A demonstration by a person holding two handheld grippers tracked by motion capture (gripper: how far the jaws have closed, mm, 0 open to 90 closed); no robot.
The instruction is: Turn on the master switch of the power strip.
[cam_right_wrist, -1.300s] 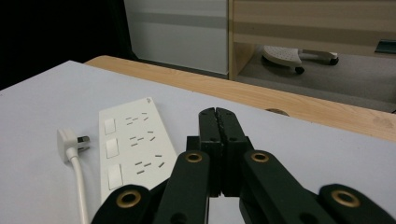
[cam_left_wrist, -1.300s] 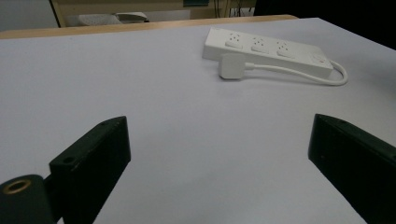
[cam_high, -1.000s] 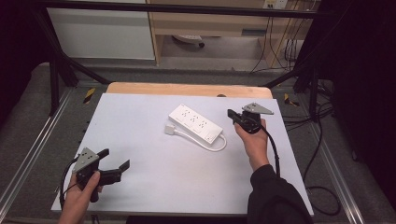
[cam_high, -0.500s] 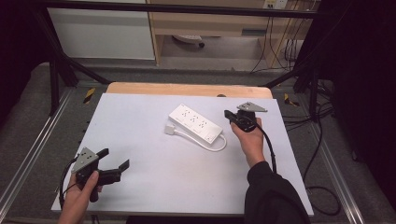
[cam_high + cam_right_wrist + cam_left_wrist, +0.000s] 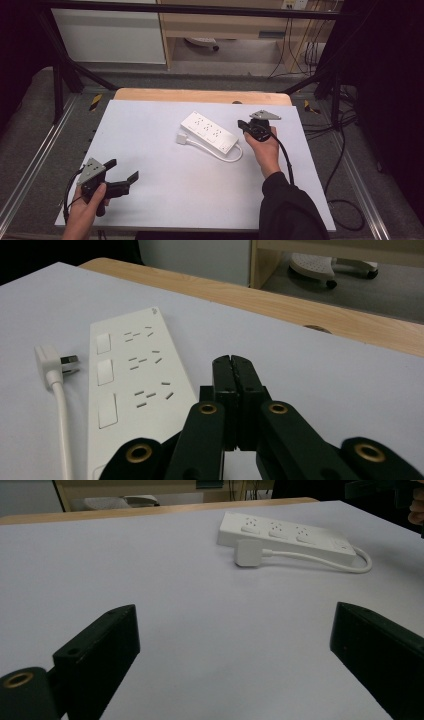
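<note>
Right gripper (image 5: 231,360) jaws pressed together, empty. Power strip (image 5: 135,390) at 9 o'clock; plug (image 5: 50,364) beyond.

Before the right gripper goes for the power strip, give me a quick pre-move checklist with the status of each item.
1. Right gripper open enough to grasp: not ok, jaws closed together.
2. Left gripper clear of the strip: ok, open and near the table's front left.
3. Power strip lying flat, sockets up: ok.
4. Plug unplugged, lying beside the strip: ok.
5. Cord clear of the right gripper's path: cannot tell.
</note>
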